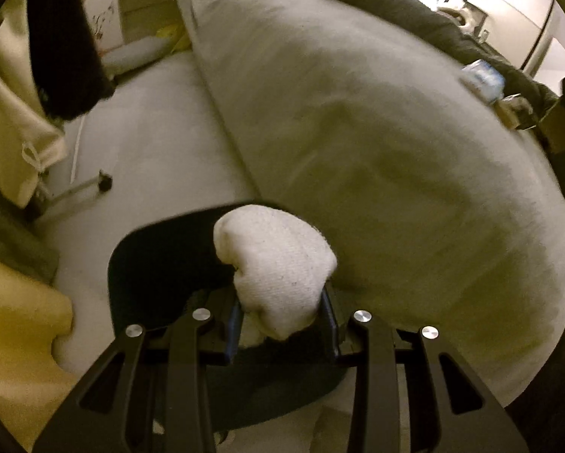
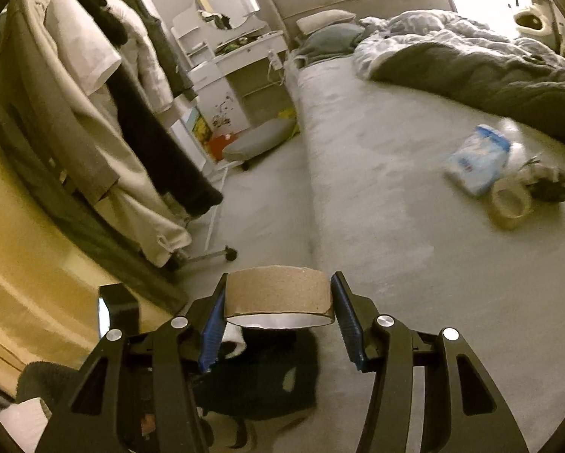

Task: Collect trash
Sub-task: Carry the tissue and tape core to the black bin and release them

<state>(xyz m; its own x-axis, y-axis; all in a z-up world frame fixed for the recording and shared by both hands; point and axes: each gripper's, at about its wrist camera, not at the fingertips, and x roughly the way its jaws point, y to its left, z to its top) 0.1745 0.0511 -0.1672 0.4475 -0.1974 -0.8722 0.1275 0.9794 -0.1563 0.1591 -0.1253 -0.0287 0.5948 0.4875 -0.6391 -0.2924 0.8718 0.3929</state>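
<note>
The left gripper pinches a white balled-up sock between its blue pads, and the sock bulges out in front of them. Right under it sits a black bin on the pale carpet, just beside the edge of the big grey bed. The right gripper squeezes a brown cardboard tape roll from both sides, with the roll lying flat between the pads. Below this roll a dark heap, too blurry to name, lies on the floor. Farther out on the bed lie a blue and white packet and a pale tape ring, touching each other. To the left, clothes hang on a rack. Far back stand a white dressing table with a round mirror, pillows, and a rumpled grey blanket.
</note>
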